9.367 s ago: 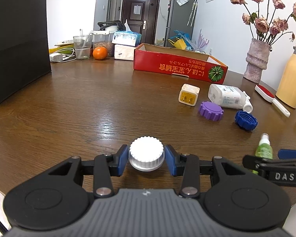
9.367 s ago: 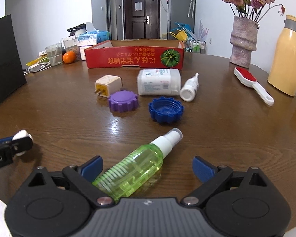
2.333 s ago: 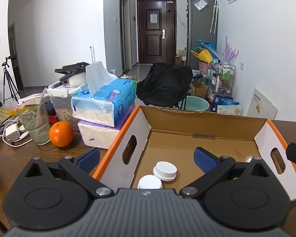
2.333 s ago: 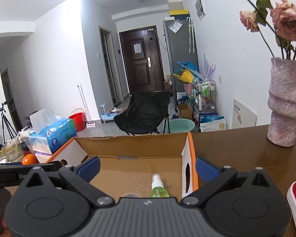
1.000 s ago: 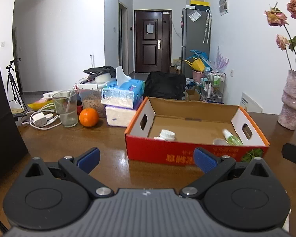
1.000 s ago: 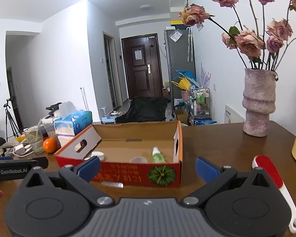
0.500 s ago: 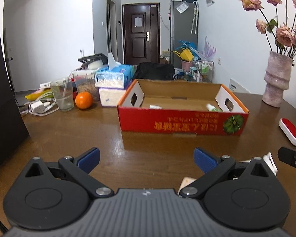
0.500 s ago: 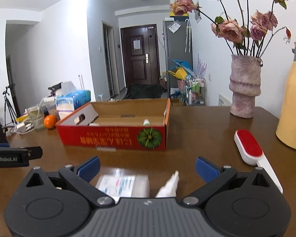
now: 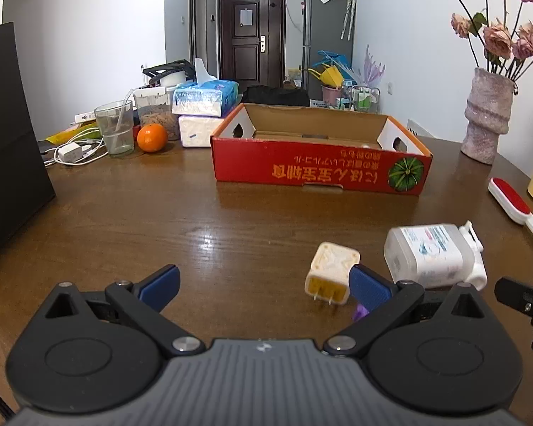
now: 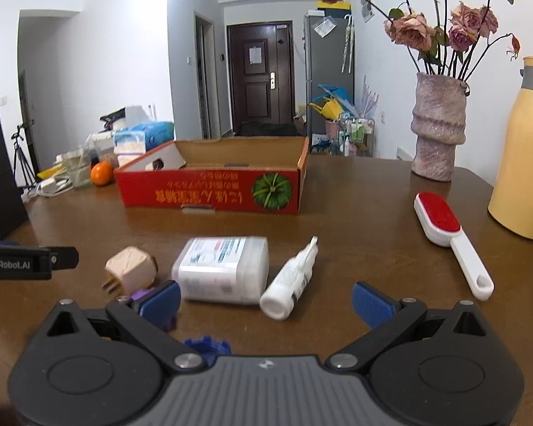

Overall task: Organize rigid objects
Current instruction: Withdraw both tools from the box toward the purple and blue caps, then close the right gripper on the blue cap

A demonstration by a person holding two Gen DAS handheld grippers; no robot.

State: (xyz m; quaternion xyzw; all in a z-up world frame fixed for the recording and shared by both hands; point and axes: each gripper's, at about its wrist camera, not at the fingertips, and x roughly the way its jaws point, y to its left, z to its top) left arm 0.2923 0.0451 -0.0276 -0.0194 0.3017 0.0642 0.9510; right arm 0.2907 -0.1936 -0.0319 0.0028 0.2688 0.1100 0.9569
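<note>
On the glossy brown wood counter, in front of the red cardboard box, lie a cream cube-shaped plug adapter with two metal prongs, a squarish translucent white bottle with a printed label on its side, and a slim white nozzle bottle just beside it. The left tool gapes wide and empty, its right pad beside the adapter. The right tool is likewise spread wide, empty, over both bottles.

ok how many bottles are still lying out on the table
2. A large white bottle lies on its side in front of the red box; a small white dropper bottle lies just right of it. Whatever is inside the box is hidden from here.
</note>
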